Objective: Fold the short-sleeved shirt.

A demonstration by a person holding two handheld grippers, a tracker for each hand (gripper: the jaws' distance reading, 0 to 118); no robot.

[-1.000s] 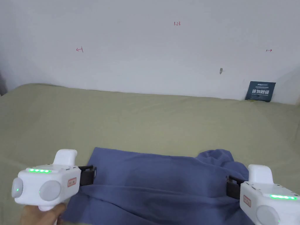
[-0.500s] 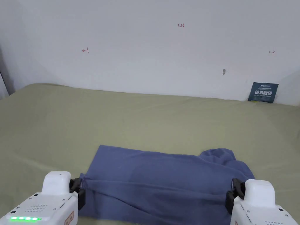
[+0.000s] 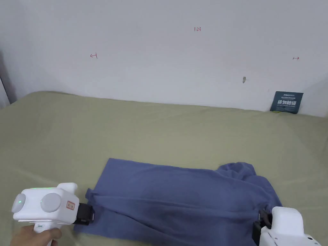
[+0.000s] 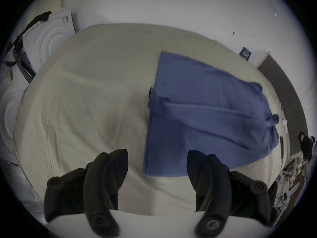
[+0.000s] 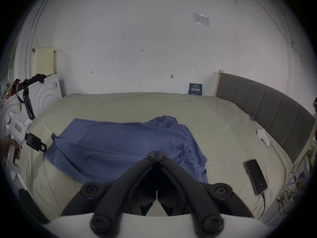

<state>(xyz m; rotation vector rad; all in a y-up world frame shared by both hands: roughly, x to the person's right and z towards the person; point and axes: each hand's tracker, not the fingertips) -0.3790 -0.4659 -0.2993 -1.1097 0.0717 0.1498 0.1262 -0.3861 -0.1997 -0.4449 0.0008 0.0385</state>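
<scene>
The blue short-sleeved shirt [image 3: 179, 201] lies partly folded on the olive bed sheet [image 3: 160, 134], a long fold running across it and bunched cloth at its right end. My left gripper [image 3: 85, 215] hovers just off the shirt's left edge. In the left gripper view its jaws [image 4: 157, 157] are spread wide with only sheet and the shirt's [image 4: 205, 113] near corner beyond them. My right gripper [image 3: 261, 222] is at the shirt's right edge. Its jaws [image 5: 157, 152] meet at the tips above the shirt [image 5: 120, 143], and I see no cloth pinched between them.
A phone [image 5: 255, 176] on a cable and a small white object [image 5: 262, 136] lie on the sheet right of the shirt. A grey headboard [image 5: 265, 104] bounds the right side, and white cabinets [image 5: 46, 94] the left. A dark card [image 3: 286, 102] leans on the wall.
The left gripper has let go of the shirt's left edge, opened and drawn back to the left. The right gripper has sunk lower in the head view. The folded layer now rests on the shirt.
</scene>
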